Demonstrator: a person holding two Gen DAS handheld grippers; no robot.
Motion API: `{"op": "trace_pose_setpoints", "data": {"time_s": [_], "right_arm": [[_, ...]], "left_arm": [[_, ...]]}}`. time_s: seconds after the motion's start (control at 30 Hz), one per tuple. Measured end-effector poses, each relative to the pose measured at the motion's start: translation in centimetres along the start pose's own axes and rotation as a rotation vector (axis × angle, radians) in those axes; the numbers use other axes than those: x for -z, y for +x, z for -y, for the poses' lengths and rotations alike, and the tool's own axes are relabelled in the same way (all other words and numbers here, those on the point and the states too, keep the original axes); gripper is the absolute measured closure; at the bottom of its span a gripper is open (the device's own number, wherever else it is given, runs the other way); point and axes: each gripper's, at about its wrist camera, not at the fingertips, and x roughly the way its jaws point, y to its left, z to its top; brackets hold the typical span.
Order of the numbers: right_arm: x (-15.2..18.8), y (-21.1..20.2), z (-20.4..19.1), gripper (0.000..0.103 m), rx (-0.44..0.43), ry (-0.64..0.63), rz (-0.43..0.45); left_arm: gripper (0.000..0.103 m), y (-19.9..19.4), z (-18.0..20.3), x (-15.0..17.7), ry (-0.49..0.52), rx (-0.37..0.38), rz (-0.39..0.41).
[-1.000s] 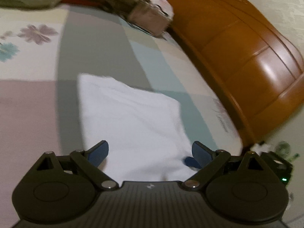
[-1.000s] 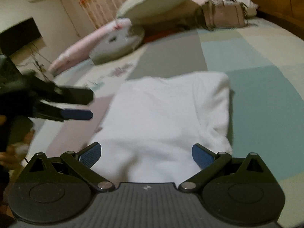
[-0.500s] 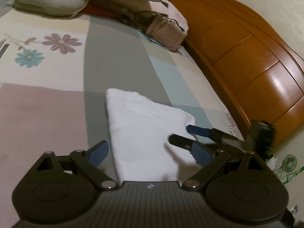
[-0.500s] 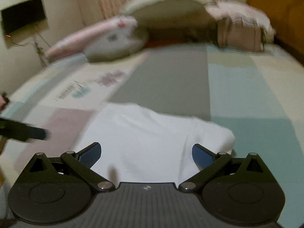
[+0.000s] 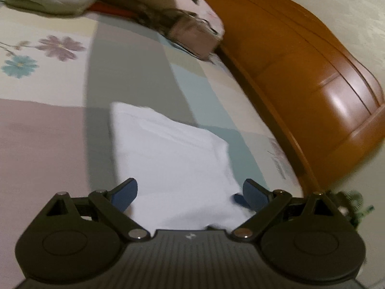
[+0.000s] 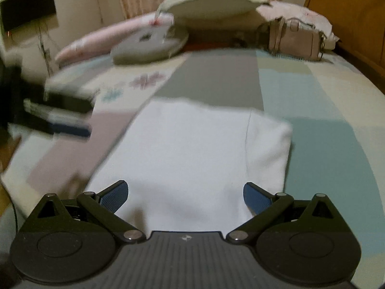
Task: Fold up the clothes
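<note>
1. Left gripper [image 5: 190, 193]: the jaws stand wide apart and hold nothing. Both blue pads are visible with clear space between them.
2. Right gripper [image 6: 185, 193]: the jaws stand wide apart and hold nothing.
3. White garment [image 5: 173, 159]: it lies flat on the bed [image 5: 43, 130], folded into a rough rectangle. In the left wrist view it runs from between the jaws forward and slightly left, and its near edge passes under the gripper body.
4. In the right wrist view the same garment fills the space between the jaws and extends straight ahead. A seam line runs along its right part, and the right edge forms a rounded fold ahead of the right jaw.
5. The left gripper appears in the right wrist view as a blurred dark shape, far left of the jaws and above the bed edge. Its opening cannot be judged from that view.
6. Handbag [image 6: 294, 39]: it rests on the bed well ahead and right of the right jaws, beside the wooden headboard [image 5: 310, 77].
7. Pillows [image 6: 209, 3] lie well ahead of the jaws.
</note>
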Motion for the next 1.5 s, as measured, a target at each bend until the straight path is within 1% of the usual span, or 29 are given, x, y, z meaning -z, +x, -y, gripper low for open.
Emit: {"op": "trace_pose_setpoints", "data": {"time_s": [0.07, 0.17, 0.2, 0.27, 0.33, 0.43, 0.5, 0.57, 0.67, 0.77, 0.87, 1.0, 1.1, 1.17, 1.27, 1.37, 1.43, 1.5], "right_arm": [[1.1, -0.4, -0.6, 0.0, 0.027, -0.023, 0.0], [1.6, -1.1, -1.3, 0.0, 0.053, -0.036, 0.001], [1.7, -1.3, -1.3, 0.0, 0.055, -0.031, 0.001], [1.9, -1.7, -1.3, 0.0, 0.054, -0.015, 0.004], [2.1, -2.3, -1.3, 0.0, 0.055, -0.007, 0.013], [2.0, -3.1, -1.3, 0.0, 0.042, -0.003, 0.042], [1.6, -2.9, -1.3, 0.0, 0.032, -0.001, 0.051], [1.6, -2.5, -1.1, 0.0, 0.031, 0.017, 0.04], [2.3, -1.9, -0.8, 0.0, 0.054, 0.045, 0.002], [2.4, -3.0, -1.5, 0.0, 0.036, 0.038, 0.03], [2.1, -3.7, -2.6, 0.0, -0.005, 0.008, 0.063], [2.3, -2.5, -3.0, 0.0, 0.003, 0.007, 0.016], [2.6, -2.5, -3.0, 0.0, 0.007, 0.028, -0.004], [2.3, -3.0, -3.4, 0.0, -0.014, 0.028, 0.017], [1.5, -3.0, -4.5, 0.0, -0.07, 0.016, 0.041], [1.7, -1.6, -5.2, 0.0, -0.112, 0.016, -0.023], [2.4, -1.0, -5.5, 0.0, -0.116, 0.027, -0.076], [2.7, -1.3, -5.8, 0.0, -0.115, 0.018, -0.081]], "left_arm": [[0.009, 0.9, 0.6, 0.5, 0.003, 0.042, -0.034], [0.009, 2.6, 1.0, 1.6, -0.011, 0.08, -0.098], [0.009, 3.2, 0.8, 2.0, -0.025, 0.077, -0.122], [0.009, 3.9, 0.3, 2.7, -0.054, 0.034, -0.16], [0.009, 3.3, 0.5, 3.0, -0.052, 0.032, -0.147], [0.009, 1.8, 1.2, 2.5, -0.017, 0.011, -0.101], [0.009, 1.0, 1.3, 2.1, -0.004, -0.001, -0.073], [0.009, 0.4, 1.5, 2.1, -0.001, -0.005, -0.058], [0.009, 0.3, 1.7, 2.4, 0.012, -0.044, -0.065], [0.009, -0.1, 1.8, 2.6, 0.034, -0.085, -0.063], [0.009, -0.3, 2.2, 2.7, 0.043, -0.095, -0.056], [0.009, -1.1, 2.5, 2.9, 0.059, -0.09, -0.04], [0.009, -1.9, 2.3, 2.9, 0.068, -0.112, -0.022], [0.009, -2.4, 2.2, 2.9, 0.069, -0.132, -0.007], [0.009, -2.8, 2.1, 2.7, 0.061, -0.135, 0.007], [0.009, -3.1, 2.1, 2.9, 0.064, -0.125, 0.01], [0.009, -3.3, 2.0, 3.0, 0.065, -0.127, 0.011], [0.009, -3.5, 1.7, 2.9, 0.06, -0.135, 0.018]]}}
